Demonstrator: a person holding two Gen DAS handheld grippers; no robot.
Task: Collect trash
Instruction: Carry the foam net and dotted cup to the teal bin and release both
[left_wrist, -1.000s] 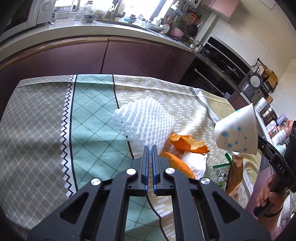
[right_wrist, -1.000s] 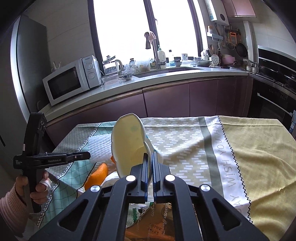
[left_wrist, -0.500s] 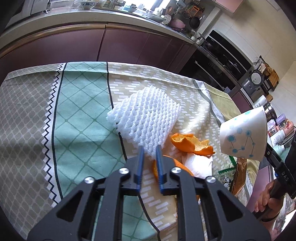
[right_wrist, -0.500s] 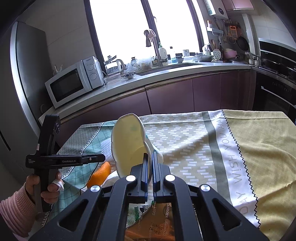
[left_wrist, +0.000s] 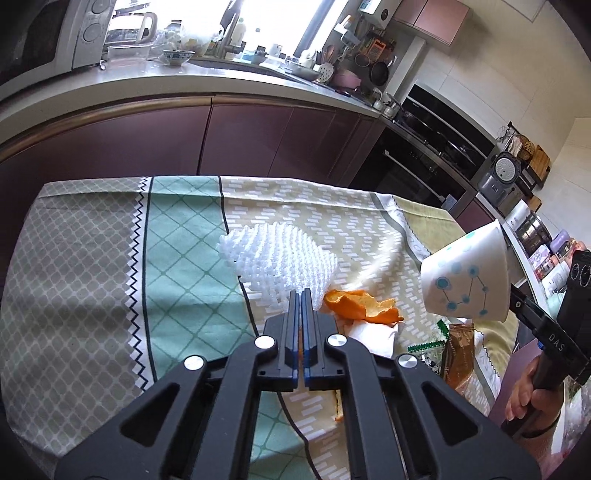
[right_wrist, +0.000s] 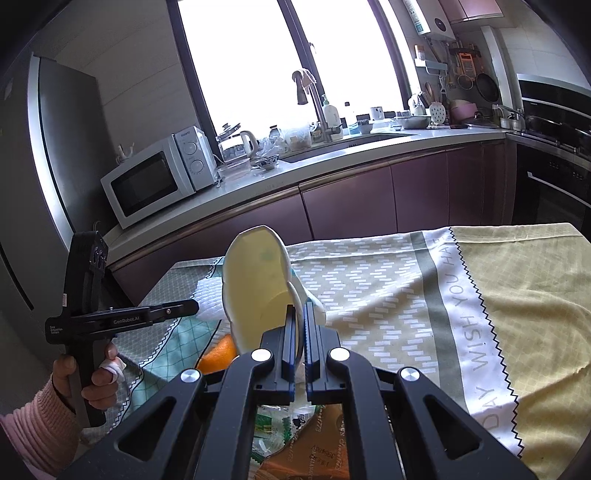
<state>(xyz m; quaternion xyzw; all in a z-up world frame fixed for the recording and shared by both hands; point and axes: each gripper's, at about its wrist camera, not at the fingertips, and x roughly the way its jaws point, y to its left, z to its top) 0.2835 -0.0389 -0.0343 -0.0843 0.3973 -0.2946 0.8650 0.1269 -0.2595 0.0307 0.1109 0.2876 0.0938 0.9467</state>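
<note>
The left gripper (left_wrist: 300, 295), low in the centre of its own view, has its jaws pressed together; a sliver of orange shows in the slit between them, so it seems to pinch a bit of orange peel, though I cannot tell how firmly. A thin hold like that could slip and drop the peel back onto the surface (left_wrist: 92, 277). Just beyond its tips lie a curled orange peel (left_wrist: 364, 308) on a white tissue (left_wrist: 376, 336), and snack wrappers (left_wrist: 458, 354) at lower right. Further up the frame sits a white foam fruit net (left_wrist: 280, 254), touching the peel pile.

The right gripper (right_wrist: 300, 314), bottom centre of its view, is clamped on the rim of a paper cup (right_wrist: 258, 284), which hangs tilted in the air above the trash. Held only by its edge, the cup could buckle or swing, and anything dropped toward it could miss the mouth
</note>
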